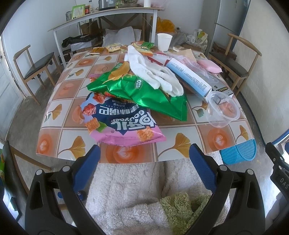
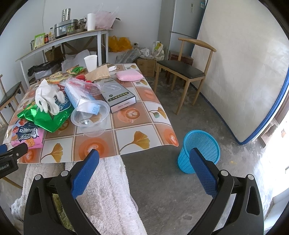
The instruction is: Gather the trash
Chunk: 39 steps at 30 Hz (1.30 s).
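Note:
A pile of trash lies on the patterned table (image 1: 180,144): a pink and blue snack bag (image 1: 117,121) nearest me, a green chip bag (image 1: 144,90) on it, white gloves (image 1: 153,72), a light blue box (image 1: 189,76), a clear plastic bowl (image 1: 223,111) and a white paper cup (image 1: 164,42). A blue mesh bin (image 2: 198,150) stands on the floor right of the table; it also shows in the left wrist view (image 1: 239,151). My left gripper (image 1: 144,153) is open and empty at the table's near edge. My right gripper (image 2: 144,160) is open and empty, left of the bin.
A black and white box (image 2: 118,97), a pink sponge (image 2: 129,75) and small snack packets (image 1: 113,47) lie further back. Wooden chairs (image 2: 184,69) stand at both sides. A fleecy white cloth (image 1: 135,189) lies below my grippers. A shelf table (image 1: 108,14) and fridge stand behind.

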{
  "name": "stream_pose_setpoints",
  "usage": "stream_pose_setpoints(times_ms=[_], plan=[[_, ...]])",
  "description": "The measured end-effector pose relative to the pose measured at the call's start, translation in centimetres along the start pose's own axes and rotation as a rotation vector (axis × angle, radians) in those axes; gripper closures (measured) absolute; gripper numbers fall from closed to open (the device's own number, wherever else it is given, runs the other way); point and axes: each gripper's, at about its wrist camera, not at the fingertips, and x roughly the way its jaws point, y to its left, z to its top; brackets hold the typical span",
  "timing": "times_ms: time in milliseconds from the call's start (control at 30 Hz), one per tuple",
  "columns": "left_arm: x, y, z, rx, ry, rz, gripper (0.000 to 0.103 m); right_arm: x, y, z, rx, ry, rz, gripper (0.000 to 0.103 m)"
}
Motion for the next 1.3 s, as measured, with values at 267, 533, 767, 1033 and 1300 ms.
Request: stream_pose_setpoints(times_ms=[267,533,767,1033,1300], plan=[[-0.3,0.8,0.1,-0.018,-0.032,-0.015,0.008,0.5,-0.2,0.5,0.033,0.003,0.029,0.006],[-0.9,4.0,4.1,-0.078,-0.069,0.024,0.008,1.3,0.4,2.2,0.058,0.007,0.106,0.006],[-5.5,2.2,12.8,-0.010,0.048,-0.143,0.008,1.8,1.5,3.4,0.029,0.016,0.170,0.006],[-9.9,-2.9,16.9,0.010,0.136,-0.309,0.008,1.5,3.9,4.1,0.006,0.038,0.233,0.006],[-10.0,-5.7,17.1,-0.013,0.232,-0.363,0.008,1.7,4.2,3.3,-0.002,0.082,0.232,0.006]])
